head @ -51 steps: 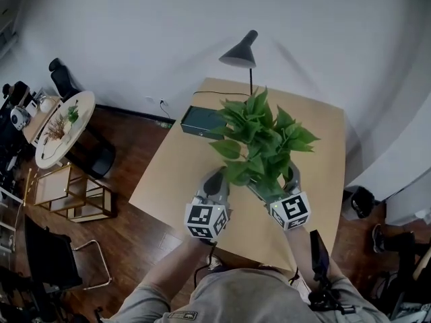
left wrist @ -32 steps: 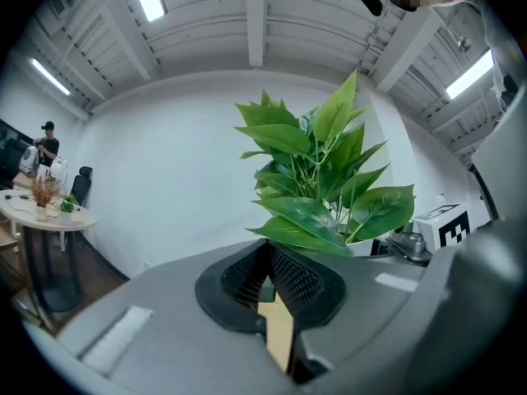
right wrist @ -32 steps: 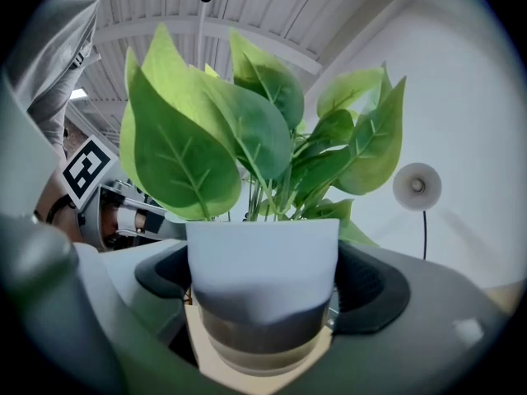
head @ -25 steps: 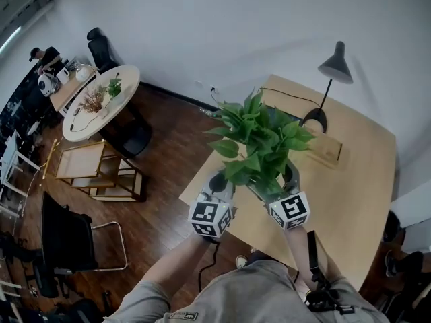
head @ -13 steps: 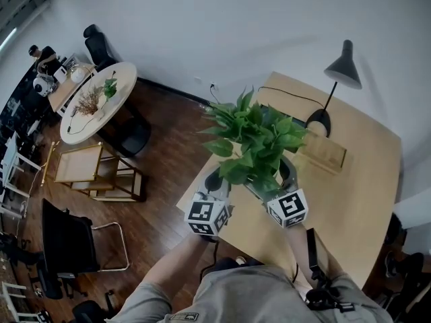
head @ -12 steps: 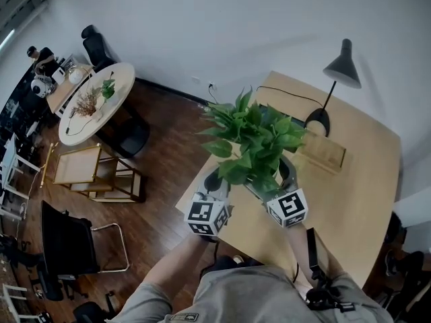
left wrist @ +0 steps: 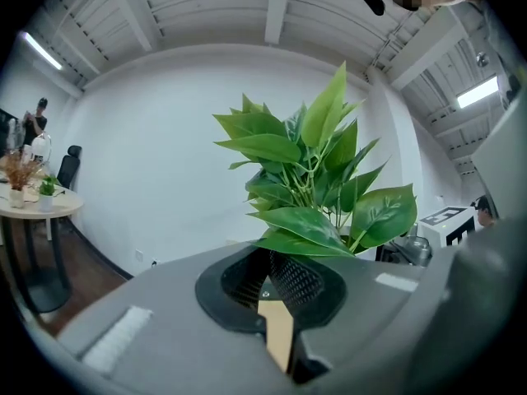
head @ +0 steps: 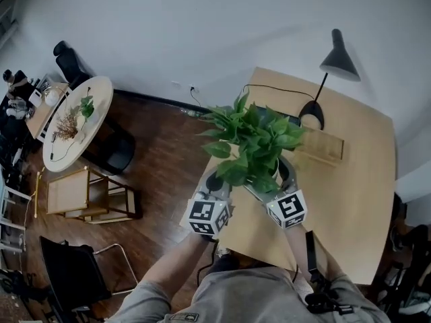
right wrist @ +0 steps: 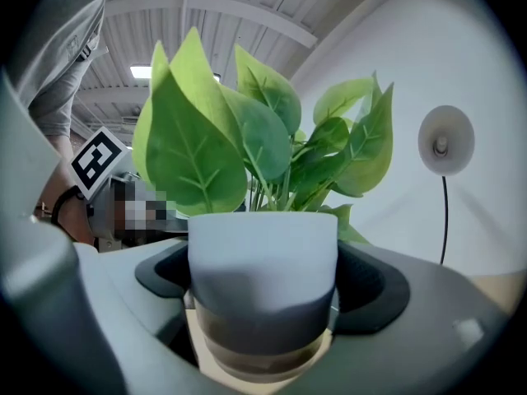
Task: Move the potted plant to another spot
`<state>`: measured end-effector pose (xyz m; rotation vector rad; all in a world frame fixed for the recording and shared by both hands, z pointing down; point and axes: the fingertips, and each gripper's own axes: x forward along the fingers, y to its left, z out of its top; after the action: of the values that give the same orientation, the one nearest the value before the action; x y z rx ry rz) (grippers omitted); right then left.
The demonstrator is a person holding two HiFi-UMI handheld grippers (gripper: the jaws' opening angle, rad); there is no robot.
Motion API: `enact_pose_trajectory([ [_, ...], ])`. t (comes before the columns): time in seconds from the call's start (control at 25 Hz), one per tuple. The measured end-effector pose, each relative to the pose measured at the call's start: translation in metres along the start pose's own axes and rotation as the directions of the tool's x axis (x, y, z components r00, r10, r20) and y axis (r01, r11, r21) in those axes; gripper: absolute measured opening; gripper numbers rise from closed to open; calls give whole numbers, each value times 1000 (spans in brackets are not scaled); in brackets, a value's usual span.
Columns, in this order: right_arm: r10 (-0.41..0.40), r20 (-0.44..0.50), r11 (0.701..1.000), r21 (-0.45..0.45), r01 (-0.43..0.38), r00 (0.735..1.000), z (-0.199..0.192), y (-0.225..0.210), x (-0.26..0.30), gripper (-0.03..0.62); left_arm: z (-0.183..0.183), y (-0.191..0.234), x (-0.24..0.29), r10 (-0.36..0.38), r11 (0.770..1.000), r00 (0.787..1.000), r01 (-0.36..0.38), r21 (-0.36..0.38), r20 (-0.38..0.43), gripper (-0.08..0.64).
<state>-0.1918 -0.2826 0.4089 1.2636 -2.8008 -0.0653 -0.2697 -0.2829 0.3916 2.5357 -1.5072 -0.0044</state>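
While my right tongs (right wrist: pixel 262 307) clamp the pot (right wrist: pixel 262 253) between them, my left tongs (left wrist: pixel 276 290) are narrow and empty just left of it. With the desk (head: pixel 350 180) edge below, this one-sided grip could let the leafy plant (head: pixel 256 140) tip and slip free.

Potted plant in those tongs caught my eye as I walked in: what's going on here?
A person has the potted plant by its white pot, clamped in the right tongs, at the near left corner of the wooden table. The left tongs, closed and empty, sit alongside. Whether the pot touches the table can't be told.
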Motion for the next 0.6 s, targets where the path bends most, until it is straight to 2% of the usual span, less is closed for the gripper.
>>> enact_pose_trajectory([
  [0.2,-4,-22,1000,16,4,1000,-11,8,15,522,-5,11,9,-30,1000,999,30,0,-33,2],
  [0.6,42,-38,998,50,-40,998,-60,5,40,522,-52,32,26,0,1000,994,-1,-9,-107,2],
])
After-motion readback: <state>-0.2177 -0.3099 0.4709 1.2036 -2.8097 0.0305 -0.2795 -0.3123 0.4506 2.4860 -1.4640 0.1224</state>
